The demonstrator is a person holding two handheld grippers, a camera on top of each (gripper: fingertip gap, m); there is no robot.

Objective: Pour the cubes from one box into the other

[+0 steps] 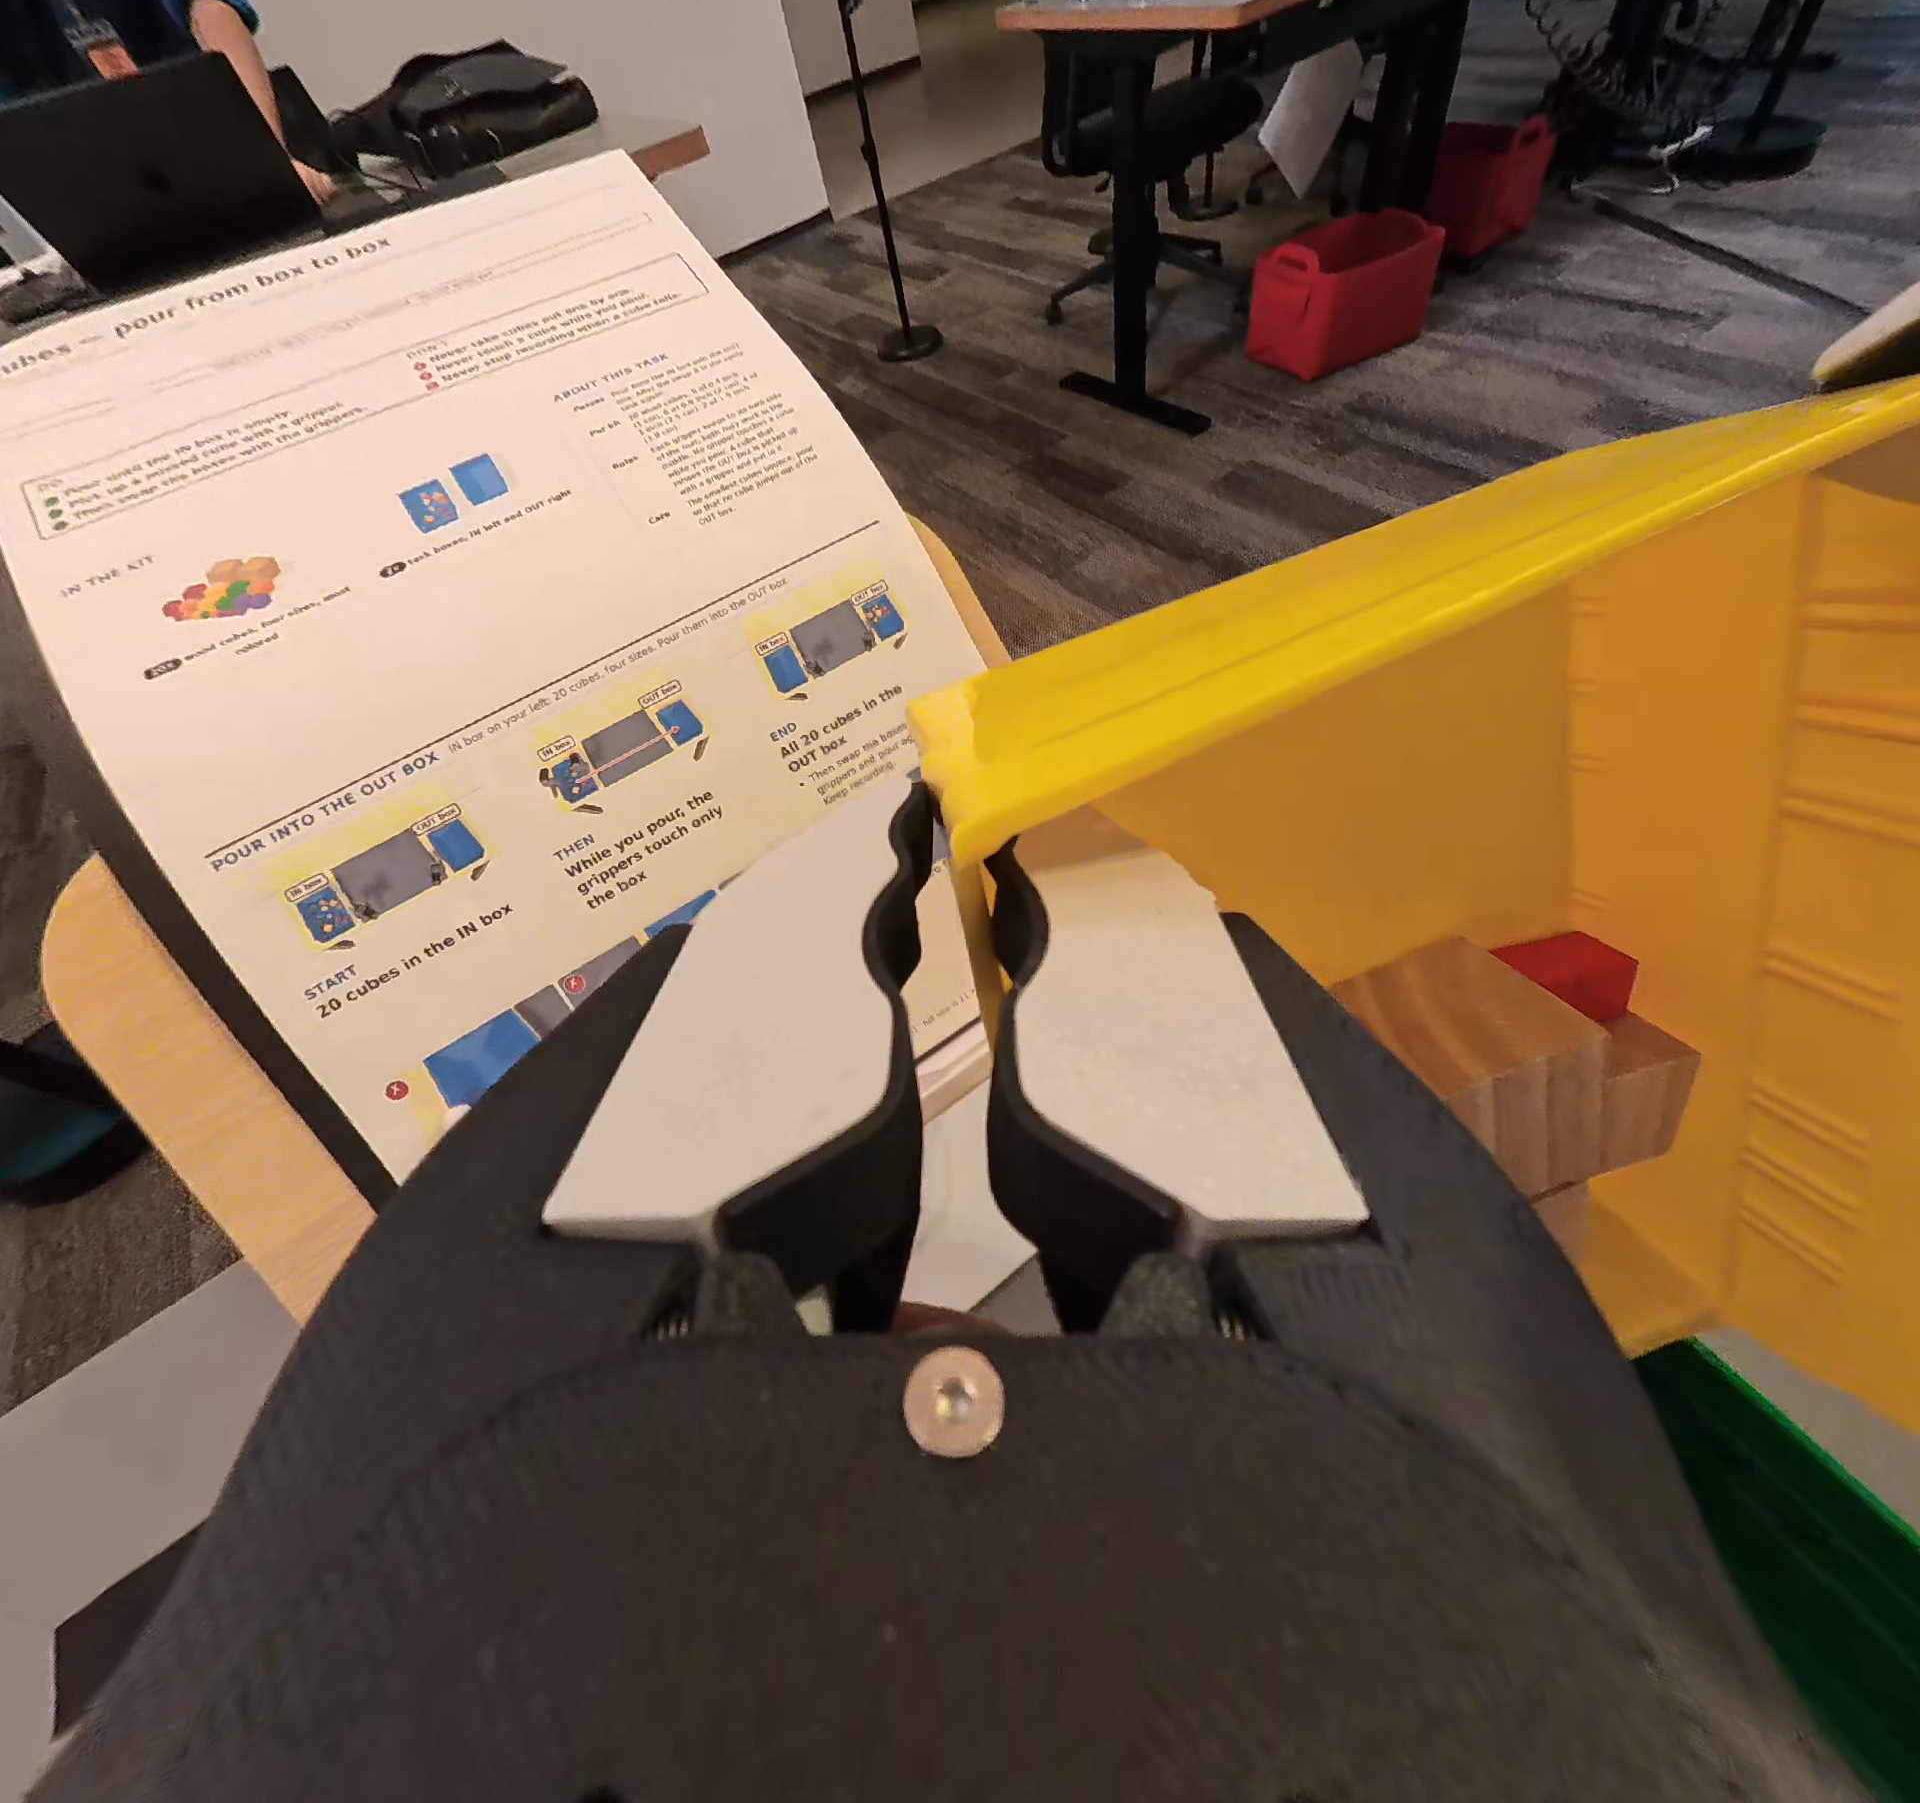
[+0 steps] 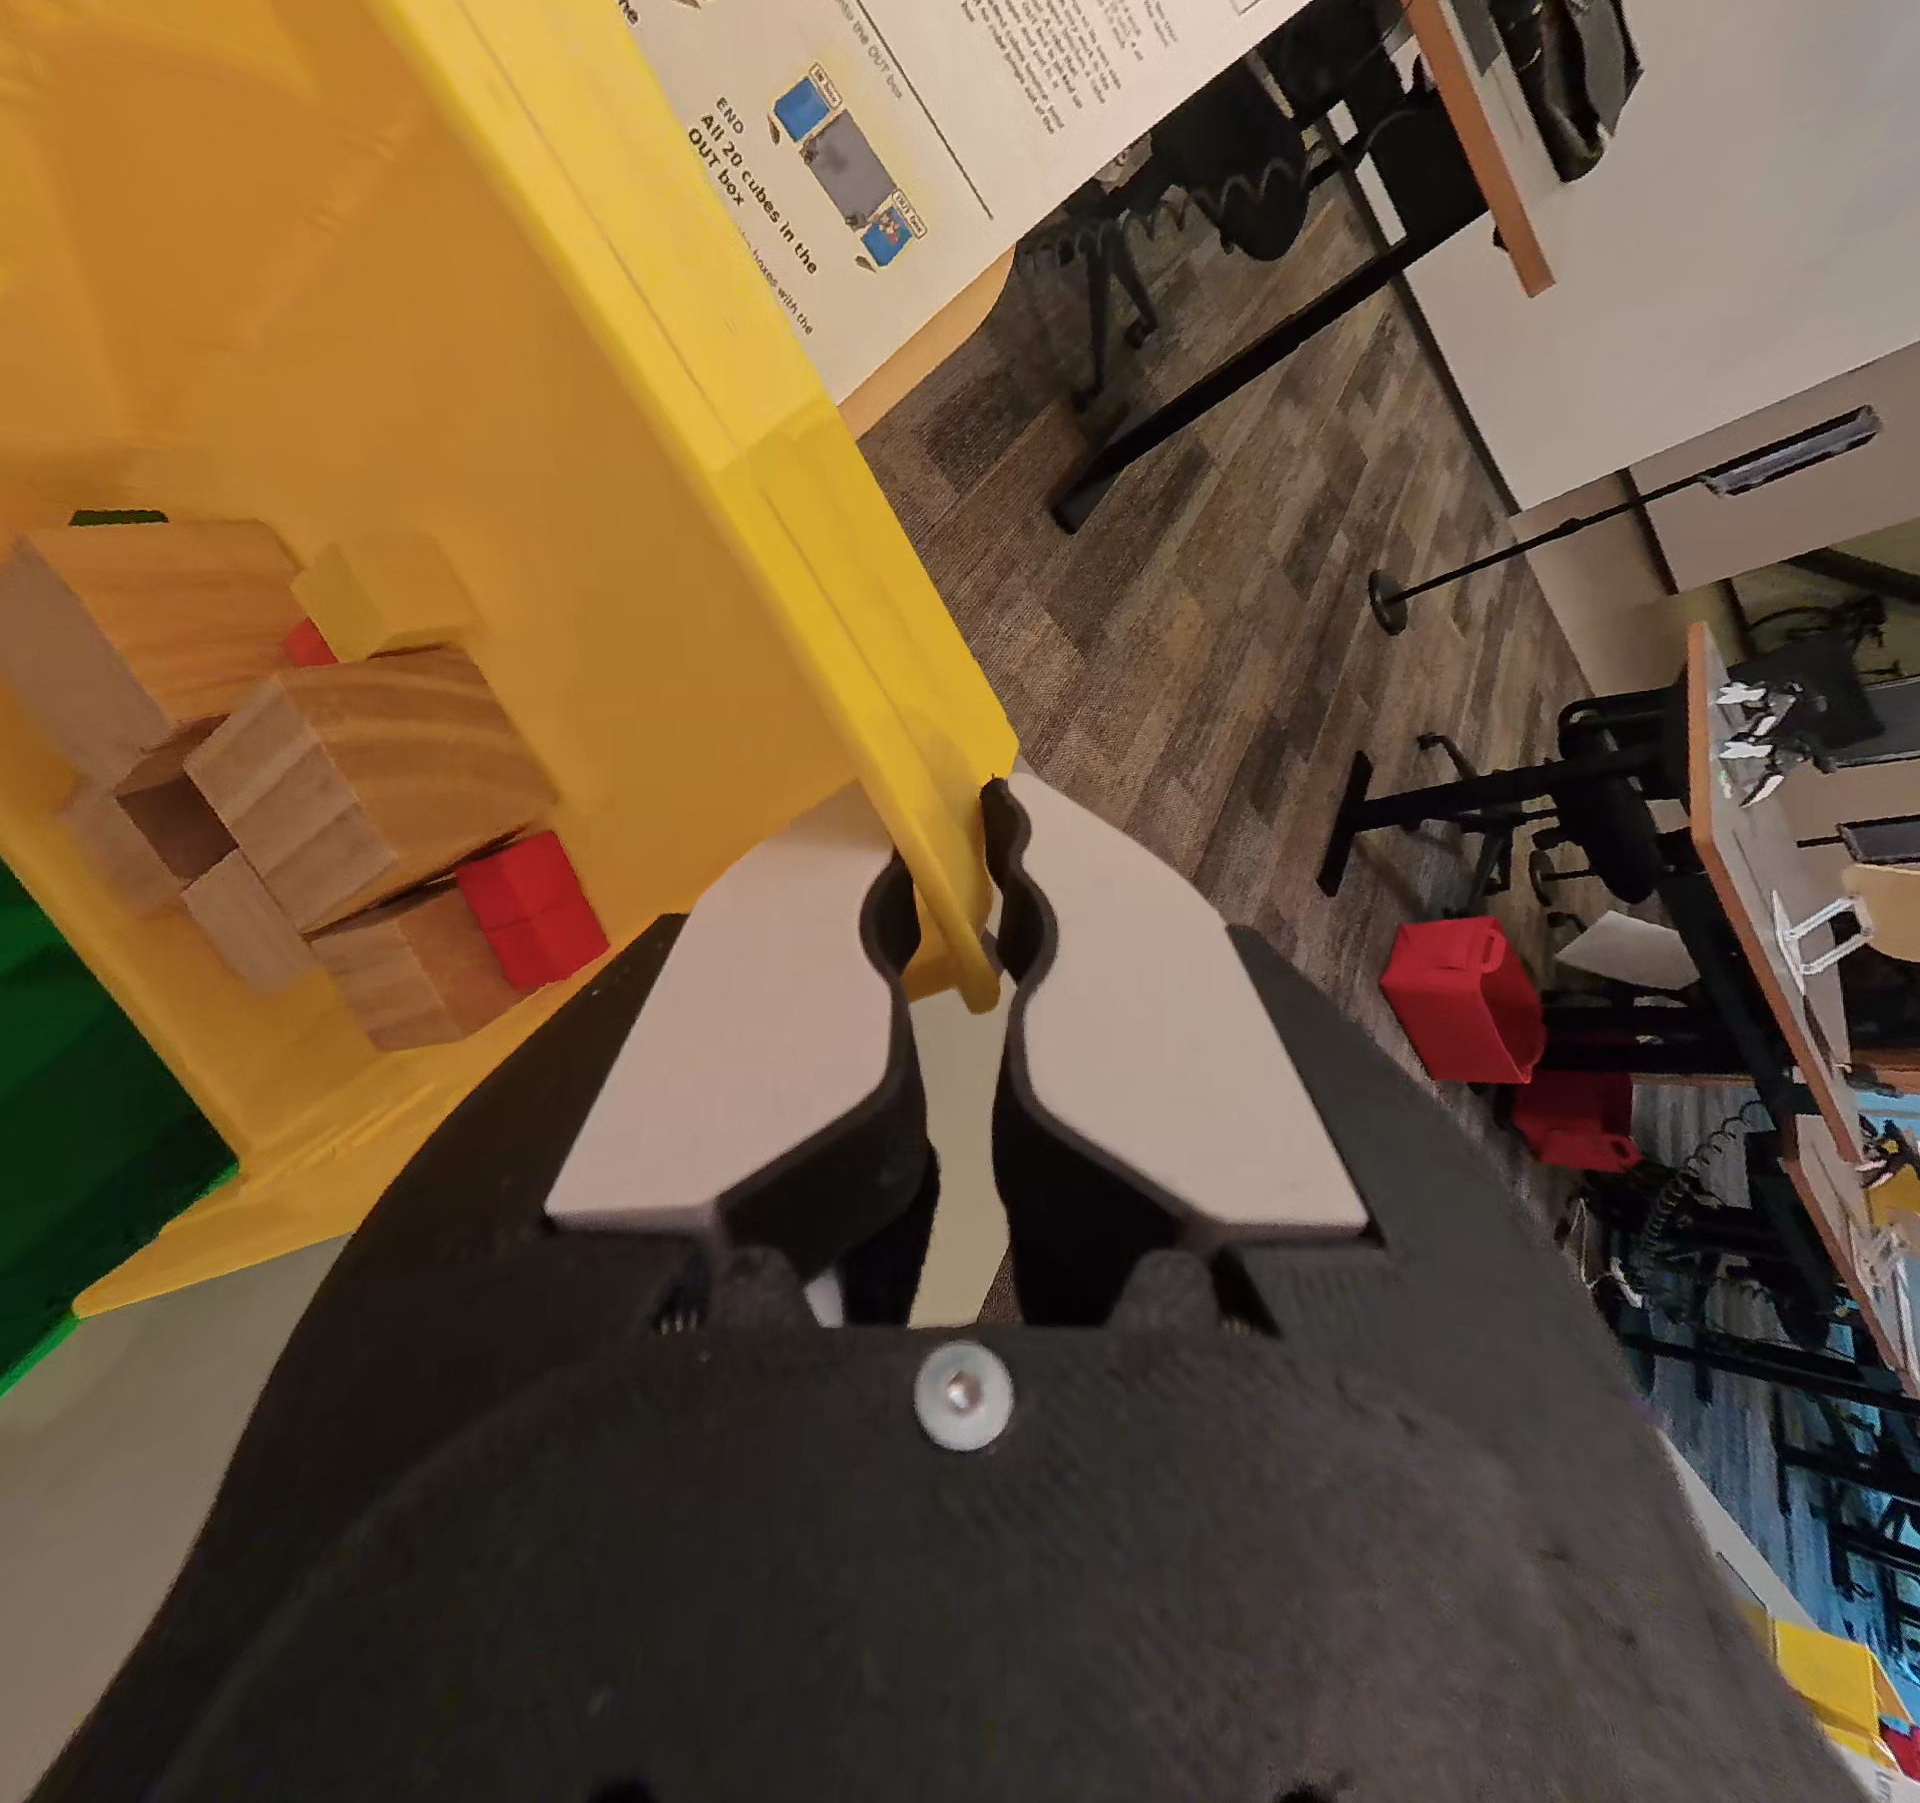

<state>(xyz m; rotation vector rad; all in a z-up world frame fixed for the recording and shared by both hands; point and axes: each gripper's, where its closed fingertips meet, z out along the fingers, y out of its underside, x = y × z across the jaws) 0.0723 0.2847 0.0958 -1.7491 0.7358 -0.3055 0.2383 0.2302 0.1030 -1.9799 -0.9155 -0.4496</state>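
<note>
My left gripper (image 1: 961,880) pinches the rim of the yellow box (image 1: 1403,673) at its near corner, one black finger on each side of the thin wall. The box is tipped on its side, its open mouth facing me. Inside it, against the lower wall, sit plain wooden cubes (image 1: 1486,1057) with a red cube (image 1: 1569,974) resting on top of them. Under the box's lower edge shows a strip of green (image 1: 1787,1545). To the left of the box a printed instruction sheet (image 1: 436,548) stands tilted. Beyond the box, on the floor, stands a red bin (image 1: 1340,293) beside a desk.
</note>
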